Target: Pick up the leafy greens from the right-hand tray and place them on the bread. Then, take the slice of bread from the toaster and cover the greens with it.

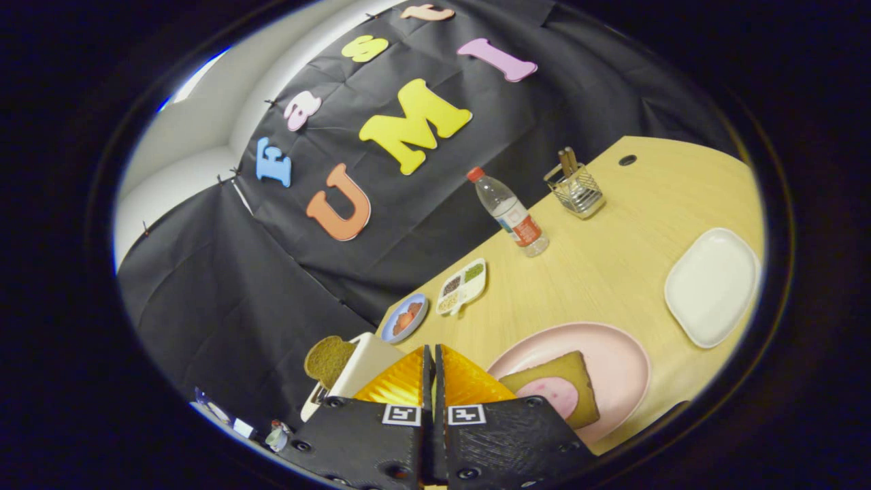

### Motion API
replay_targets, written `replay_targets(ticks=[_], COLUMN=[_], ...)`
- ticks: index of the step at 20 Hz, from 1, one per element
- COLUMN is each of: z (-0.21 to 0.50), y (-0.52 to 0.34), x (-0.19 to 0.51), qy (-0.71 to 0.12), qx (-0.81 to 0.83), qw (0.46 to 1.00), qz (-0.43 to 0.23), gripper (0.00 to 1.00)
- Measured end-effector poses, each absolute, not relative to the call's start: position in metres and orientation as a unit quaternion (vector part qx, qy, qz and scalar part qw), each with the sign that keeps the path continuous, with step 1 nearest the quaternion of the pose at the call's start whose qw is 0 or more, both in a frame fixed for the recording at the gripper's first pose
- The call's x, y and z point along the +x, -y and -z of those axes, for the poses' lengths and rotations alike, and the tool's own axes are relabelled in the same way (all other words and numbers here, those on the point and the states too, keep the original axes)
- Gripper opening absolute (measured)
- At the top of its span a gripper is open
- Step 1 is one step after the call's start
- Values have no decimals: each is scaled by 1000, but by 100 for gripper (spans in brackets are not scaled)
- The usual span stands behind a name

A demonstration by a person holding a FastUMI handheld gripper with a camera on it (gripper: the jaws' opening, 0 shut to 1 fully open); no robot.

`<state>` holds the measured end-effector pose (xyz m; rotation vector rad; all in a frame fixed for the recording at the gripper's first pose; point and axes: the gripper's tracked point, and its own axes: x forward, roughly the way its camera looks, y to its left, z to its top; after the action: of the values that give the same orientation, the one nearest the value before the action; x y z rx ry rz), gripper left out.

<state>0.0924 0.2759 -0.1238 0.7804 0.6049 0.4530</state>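
Two steps, and judged neither done. Gripper (433, 352) closed down narrow, orange fingers (401, 381) pressed side by side, gripping nothing. Just ahead and to the right of the fingers, pink plate (622, 354) carrying a bread slice (577, 374) topped with a round pink slice (554, 396), no greens laid over it. Just to the left of the fingers, white toaster (367, 361) with the second slice of bread (329, 359) standing in its slot, not yet lifted out. Farther right, beyond the plate, white tray (711, 286) looking bare. Leafy greens not made out for certain: only a patch of green in one compartment of a small divided tray (463, 286) well beyond the fingertips, perhaps the greens, too small to tell. Beside that, blue dish (405, 316) with something orange-red. Farther off, water bottle (510, 212) with a red and white label, wording too small to read, and a wire holder (577, 190). On the gripper body, two square black-and-white markers (467, 414), patterns without any words.
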Motion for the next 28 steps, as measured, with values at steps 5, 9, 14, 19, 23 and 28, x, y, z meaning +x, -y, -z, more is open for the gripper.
replay_targets(ticks=[5,9,14,19,23,28], z=[158,182,208,222,219,202], y=[-246,-235,-219,-213,-203,-193], x=[96,97,97,90,89,85], qy=[-299,-317,-332,-347,-331,-301], qx=[357,342,328,304,256,205], qw=[868,871,875,878,900,924], qz=[-173,-154,-129,-128,-121,-118], gripper=[0,0,7,25,51,84])
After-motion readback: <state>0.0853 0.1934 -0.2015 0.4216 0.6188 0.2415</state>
